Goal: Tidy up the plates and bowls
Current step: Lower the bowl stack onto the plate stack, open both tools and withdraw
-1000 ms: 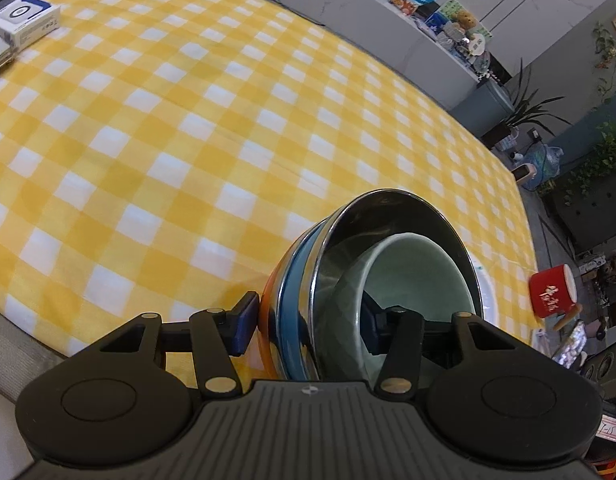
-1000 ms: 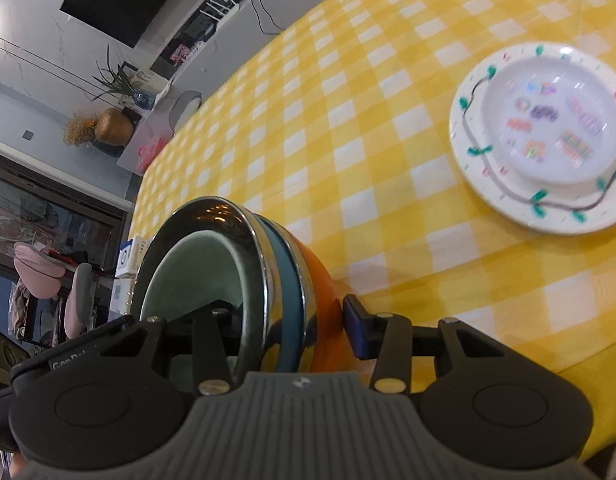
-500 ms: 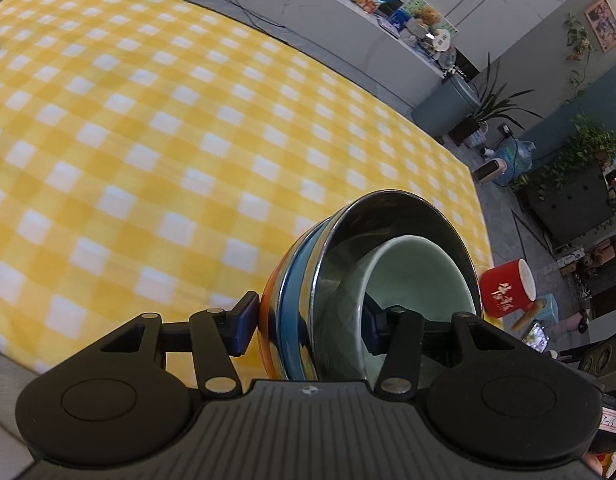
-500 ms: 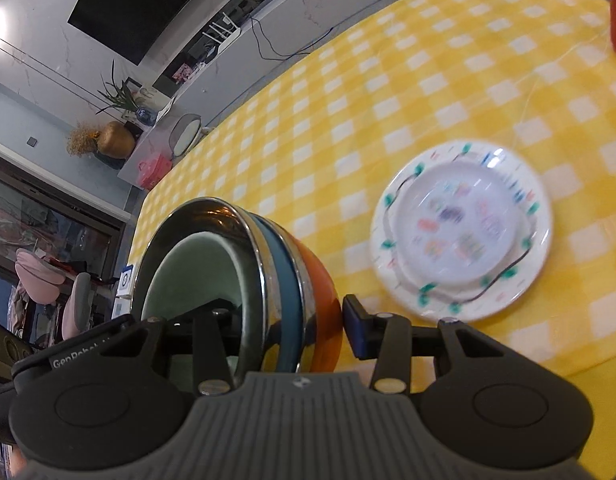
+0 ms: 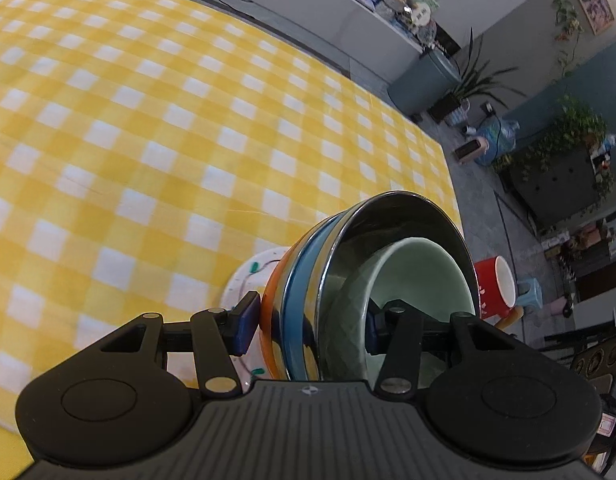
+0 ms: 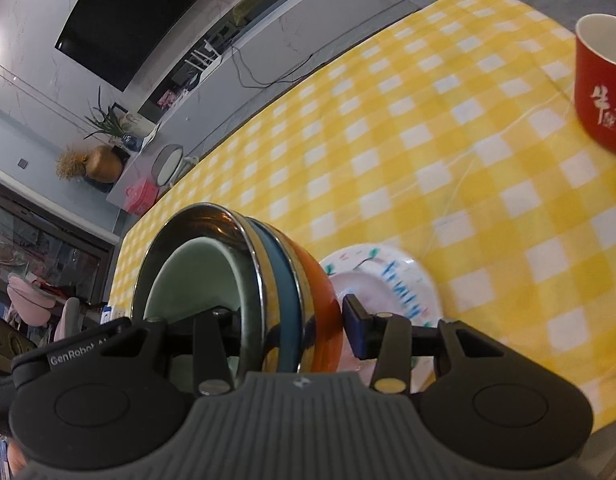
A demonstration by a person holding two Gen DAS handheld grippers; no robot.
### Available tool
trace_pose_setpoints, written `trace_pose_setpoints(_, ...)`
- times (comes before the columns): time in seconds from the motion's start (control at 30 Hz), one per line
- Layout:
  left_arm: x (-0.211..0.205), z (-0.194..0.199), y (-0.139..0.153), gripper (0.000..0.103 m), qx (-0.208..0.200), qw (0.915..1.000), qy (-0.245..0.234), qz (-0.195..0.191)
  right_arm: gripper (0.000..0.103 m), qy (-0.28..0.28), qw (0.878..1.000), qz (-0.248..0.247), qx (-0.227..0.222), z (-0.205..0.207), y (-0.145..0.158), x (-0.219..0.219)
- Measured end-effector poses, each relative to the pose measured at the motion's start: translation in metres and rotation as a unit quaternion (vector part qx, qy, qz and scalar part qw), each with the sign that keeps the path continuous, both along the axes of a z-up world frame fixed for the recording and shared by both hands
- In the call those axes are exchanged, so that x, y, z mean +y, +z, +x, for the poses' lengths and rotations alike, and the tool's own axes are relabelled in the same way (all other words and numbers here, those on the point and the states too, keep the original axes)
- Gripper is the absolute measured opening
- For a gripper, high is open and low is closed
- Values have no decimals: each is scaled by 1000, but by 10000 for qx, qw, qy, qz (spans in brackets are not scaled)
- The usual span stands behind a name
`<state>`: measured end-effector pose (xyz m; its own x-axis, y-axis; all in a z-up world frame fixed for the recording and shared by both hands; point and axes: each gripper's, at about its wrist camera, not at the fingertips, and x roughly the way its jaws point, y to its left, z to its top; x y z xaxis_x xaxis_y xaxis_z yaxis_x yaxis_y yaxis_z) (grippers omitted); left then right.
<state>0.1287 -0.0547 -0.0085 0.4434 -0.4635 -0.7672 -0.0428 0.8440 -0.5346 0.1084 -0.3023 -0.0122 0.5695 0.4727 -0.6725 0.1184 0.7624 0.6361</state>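
The stack of bowls point(image 5: 367, 292) is off the tabletop and lying on its side between the two claws: a pale green bowl point(image 5: 411, 276) nests inside a shiny steel bowl point(image 5: 387, 220), which sits in a blue bowl point(image 5: 298, 280), with an orange bowl point(image 5: 274, 300) outermost. Each claw grips the stack across its wall from opposite sides, probably because four nested bowls are heavy and slippery for one grip.

The left claw point(image 5: 308, 328) has one finger pressed to the orange outside and the other reaching inside the green bowl; it is closed only as far as the stacked walls allow. The right claw point(image 6: 292, 332) mirrors this, its inner finger inside the green bowl and its blue pad point(image 6: 357, 332) just beside the orange wall; whether that pad truly touches I cannot tell, though the grip looks firm.

Directly below the stack lies a white patterned plate point(image 6: 391, 284) on the yellow checked tabletop point(image 5: 148, 140). That placement suggests the bowls are meant to be set down on the plate, gathering the dishes in one pile. To do so the stack would have to be tipped upright first.

A red cup point(image 6: 599, 84) stands well apart near the tabletop's edge, out of the way.
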Motion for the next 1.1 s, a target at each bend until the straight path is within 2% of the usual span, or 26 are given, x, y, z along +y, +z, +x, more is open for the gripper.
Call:
trace_pose_setpoints(0.13,-9,4,-10,56,190,9998,-22,60,43,-114,9996,123,234,5,-15,-14)
trace_pose_setpoints(0.37,-10,8,-20,56,365,9991,3,221,43,-154,9981,250,533,10,-30,-11)
trace_pose_setpoints(0.57,-7,11,-30,54,363,9993,21,65,44,-141,9987,56,493,14,-35,-8)
trace_pose_setpoints(0.8,-9,10,-28,54,311,9994,-60,108,46,-164,9989,-1,430,13,-35,-9)
trace_pose_setpoints(0.9,-12,8,-27,57,213,9995,-122,193,52,-91,9993,-185,299,10,-31,-1)
trace_pose_setpoints(1.0,-13,6,-26,65,141,9994,-88,296,59,-69,9993,-300,197,7,-27,2)
trace_pose_setpoints(1.07,-12,5,-25,68,117,9996,-72,247,67,-151,9990,-393,162,5,-24,1)
trace_pose_setpoints(1.1,-12,5,-24,68,83,9997,-70,203,68,-176,9989,-412,141,4,-24,0)
